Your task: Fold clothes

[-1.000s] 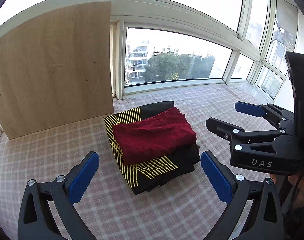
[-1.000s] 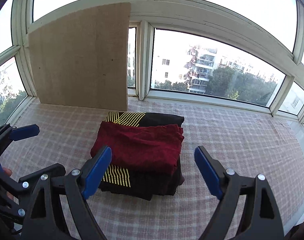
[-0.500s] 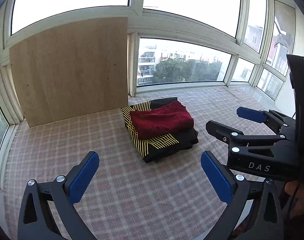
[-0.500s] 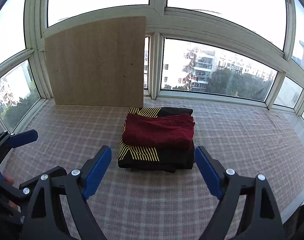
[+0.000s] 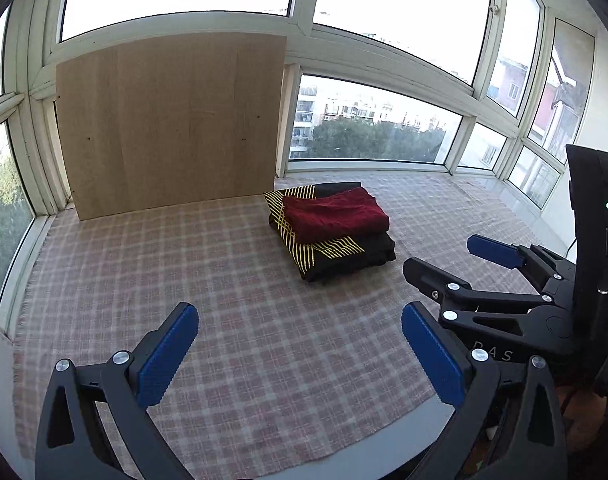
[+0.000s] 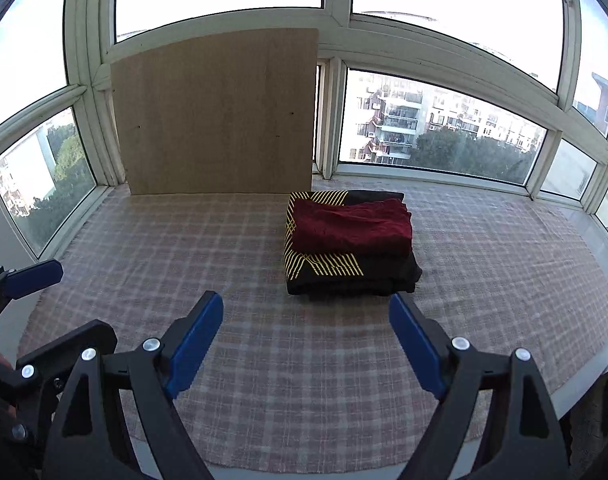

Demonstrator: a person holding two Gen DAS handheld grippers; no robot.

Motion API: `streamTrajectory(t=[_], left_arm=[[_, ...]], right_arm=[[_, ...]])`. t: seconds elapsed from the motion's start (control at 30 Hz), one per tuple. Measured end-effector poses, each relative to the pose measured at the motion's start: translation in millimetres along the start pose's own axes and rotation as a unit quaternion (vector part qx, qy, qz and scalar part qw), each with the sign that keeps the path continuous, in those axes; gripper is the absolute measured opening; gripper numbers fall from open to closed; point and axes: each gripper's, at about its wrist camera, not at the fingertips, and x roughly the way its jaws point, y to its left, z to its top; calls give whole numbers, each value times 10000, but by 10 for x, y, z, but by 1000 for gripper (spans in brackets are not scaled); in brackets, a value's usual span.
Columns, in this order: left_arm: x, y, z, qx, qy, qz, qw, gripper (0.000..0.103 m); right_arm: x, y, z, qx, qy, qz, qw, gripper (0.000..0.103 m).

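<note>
Bay of white-framed windows [image 6: 336, 44] wrapping round the far side, apartment blocks and trees outside. Pink-and-grey checked cloth [image 5: 243, 320] spread over the whole platform, reaching the sills. Plywood board [image 6: 219, 116] leaning upright against the window frames, bottom edge on the cloth, just left of the clothes. Folded black garment with yellow stripes [image 6: 328, 268] lying flat on the cloth toward the far side, near the board's lower right corner. Folded dark red garment [image 6: 352, 226] stacked on top of it, smaller, yellow stripes showing at left and front. Left gripper [image 5: 299, 356] wide apart, blue pads clear, nothing between, hovering over bare cloth, well short of the stack. Right gripper [image 6: 306, 344] likewise spread wide, empty, stack lying beyond its tips, no contact.
</note>
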Motion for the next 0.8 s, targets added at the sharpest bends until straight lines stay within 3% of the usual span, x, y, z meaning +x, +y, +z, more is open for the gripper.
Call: streamTrajectory(t=[0.47, 0.8], left_arm=[[-281, 99, -119, 119, -46, -191, 9997, 102], [-439, 215, -163, 208, -194, 25, 9996, 102]], right_arm=[[-293, 251, -88, 140, -233, -229, 9994, 85], [-399, 481, -142, 31, -340, -296, 9990, 85]])
